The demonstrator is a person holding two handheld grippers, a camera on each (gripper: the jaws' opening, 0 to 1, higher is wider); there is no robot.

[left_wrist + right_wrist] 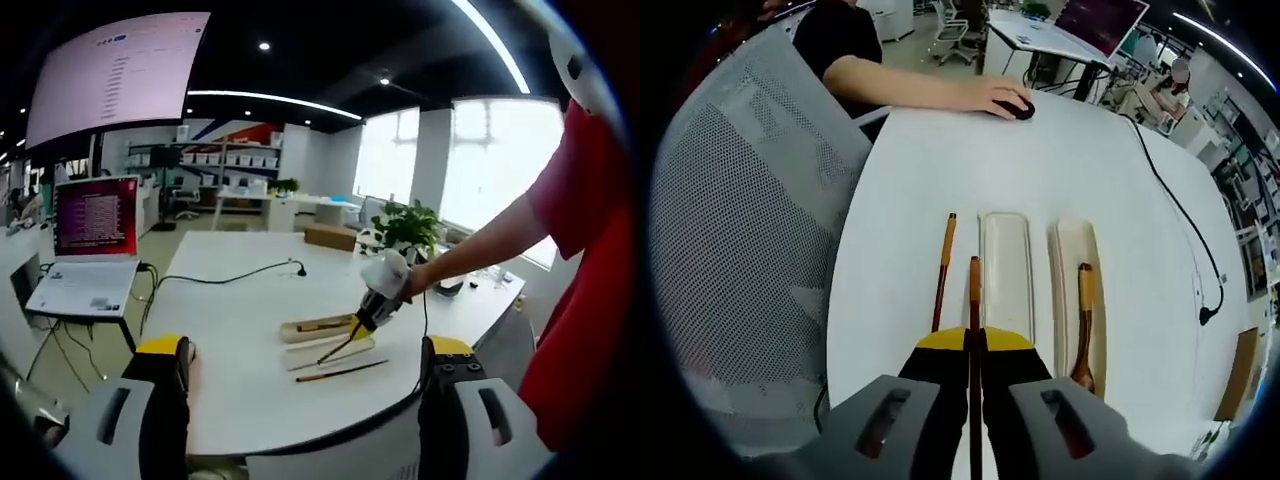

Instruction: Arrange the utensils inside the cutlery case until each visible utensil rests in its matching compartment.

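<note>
Right gripper pinching one chopstick over the surface, its mate alongside, spoon already in the case base; left gripper spread, idle; keep the stick parallel to the slot, lower flat.

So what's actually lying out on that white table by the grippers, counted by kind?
Chopsticks: 2, one loose on the table, one clamped in the right gripper
Spoon: 1, wooden, lying in the case tray
Case pieces: 2, that tray and the lid beside it
Total: 5
</note>
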